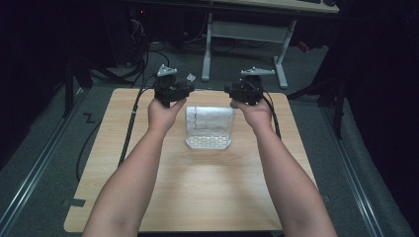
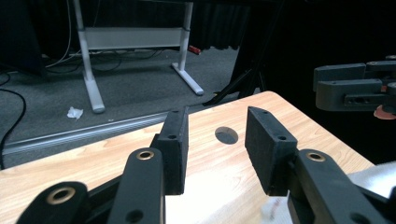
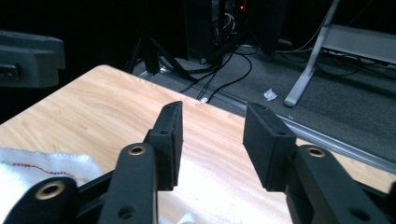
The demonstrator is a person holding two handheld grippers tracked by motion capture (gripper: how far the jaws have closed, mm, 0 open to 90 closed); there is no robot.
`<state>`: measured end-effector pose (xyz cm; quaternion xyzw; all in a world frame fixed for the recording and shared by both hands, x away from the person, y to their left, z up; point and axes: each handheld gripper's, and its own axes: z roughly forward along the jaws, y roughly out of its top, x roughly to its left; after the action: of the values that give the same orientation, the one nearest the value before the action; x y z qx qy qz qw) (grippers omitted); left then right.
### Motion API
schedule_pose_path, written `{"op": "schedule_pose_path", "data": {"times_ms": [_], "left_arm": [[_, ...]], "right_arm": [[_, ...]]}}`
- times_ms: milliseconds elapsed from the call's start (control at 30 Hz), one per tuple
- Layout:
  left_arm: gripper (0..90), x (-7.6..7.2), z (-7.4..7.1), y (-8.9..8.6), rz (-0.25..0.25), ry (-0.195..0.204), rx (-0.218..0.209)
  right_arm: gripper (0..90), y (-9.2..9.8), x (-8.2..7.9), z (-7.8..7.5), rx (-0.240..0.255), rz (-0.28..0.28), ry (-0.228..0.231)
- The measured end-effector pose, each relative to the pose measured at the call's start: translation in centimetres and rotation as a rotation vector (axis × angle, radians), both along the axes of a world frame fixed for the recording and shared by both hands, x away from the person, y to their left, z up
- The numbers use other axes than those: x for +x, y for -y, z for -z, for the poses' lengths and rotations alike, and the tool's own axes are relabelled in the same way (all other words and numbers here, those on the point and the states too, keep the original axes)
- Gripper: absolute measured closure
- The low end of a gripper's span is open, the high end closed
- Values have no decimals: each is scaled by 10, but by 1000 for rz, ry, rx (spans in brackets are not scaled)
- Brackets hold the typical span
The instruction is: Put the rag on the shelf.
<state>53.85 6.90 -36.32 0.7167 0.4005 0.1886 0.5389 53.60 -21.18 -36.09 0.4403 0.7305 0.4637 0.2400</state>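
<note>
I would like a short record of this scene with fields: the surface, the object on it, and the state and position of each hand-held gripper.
surface: light wooden table top with a round hole near its far edge
object: white folded cloth with a thin red line, lying flat in the middle of the far half
left hand-held gripper: open, nothing between the jaws, held beside the cloth's far left corner
right hand-held gripper: open, nothing between the jaws, held beside the cloth's far right corner
floor: small crumpled white scrap beyond the table
</note>
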Motion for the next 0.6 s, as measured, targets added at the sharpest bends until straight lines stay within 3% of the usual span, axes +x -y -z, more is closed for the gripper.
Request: {"op": "schedule_pose_path", "data": {"times_ms": [133,167,300,467,600], "left_arm": [[587,-7,-1,-4,-2,3,5],[579,-11,-2,-7,-1,3,4],[564,-16,-3,-9,-4,3,8],[537,-29,-7,-12,3,31,31],[527,-34,-7,-17,5,36,59]], "right_arm": [[537,-1,-4,3,-31,-5,-2],[537,-1,-10,3,-31,-13,19],[505,3,-18,1,-8,-6,29],[485,10,-30,-1,-20,1,49],[475,16,-37,0,-20,1,43]]}}
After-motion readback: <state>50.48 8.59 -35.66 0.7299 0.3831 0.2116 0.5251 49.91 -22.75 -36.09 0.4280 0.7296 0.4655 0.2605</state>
